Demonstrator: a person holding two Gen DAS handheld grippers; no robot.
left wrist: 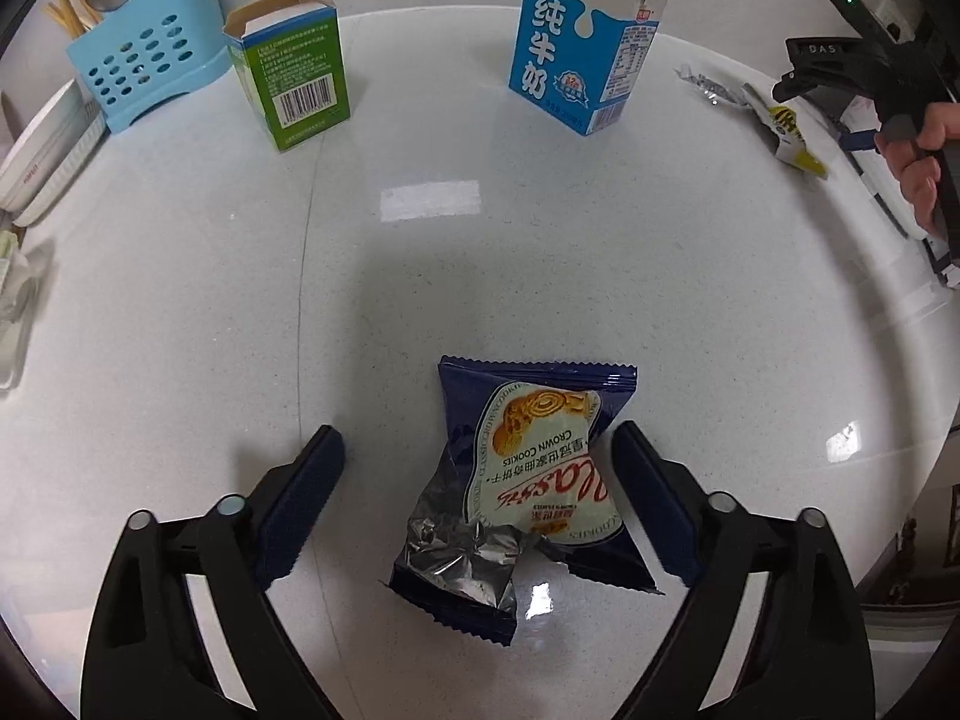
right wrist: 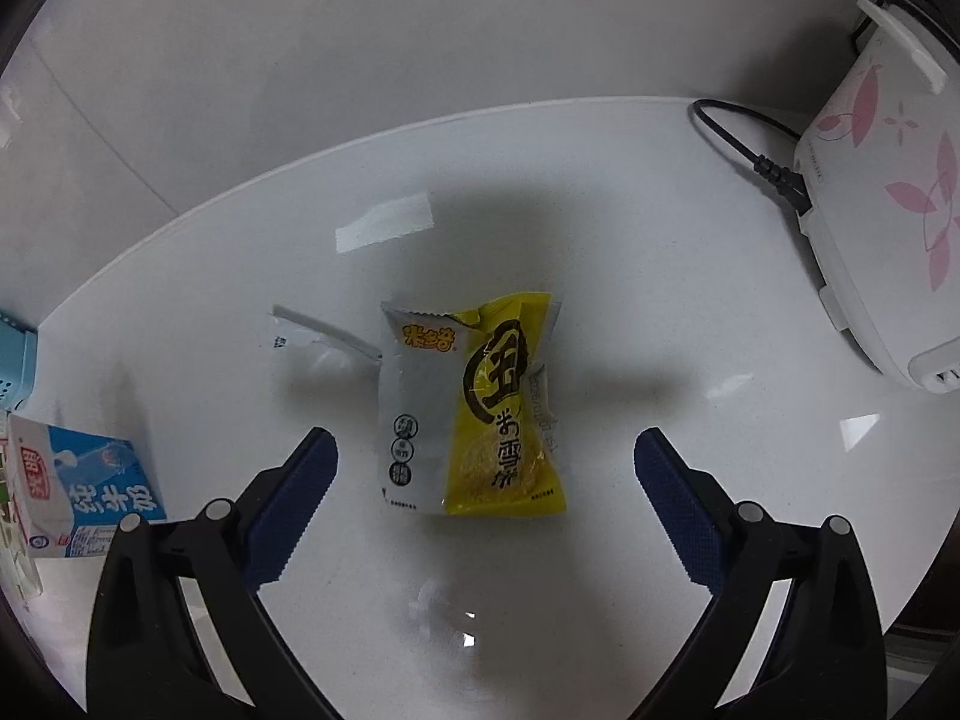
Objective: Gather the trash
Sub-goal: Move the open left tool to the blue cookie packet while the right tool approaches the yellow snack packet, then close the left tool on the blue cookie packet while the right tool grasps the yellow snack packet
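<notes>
The torn blue cookie wrapper lies on the white counter between my left gripper's wide-spread fingers, seemingly nearer the right one. The yellow-and-white snack wrapper lies between my right gripper's fingers, equally wide, touching neither. Beyond my left fingertips stand a milk carton and an open green box.

Torn navy cookie wrapper flat on counter; yellow-white snack wrapper flat, crumpled.
</notes>
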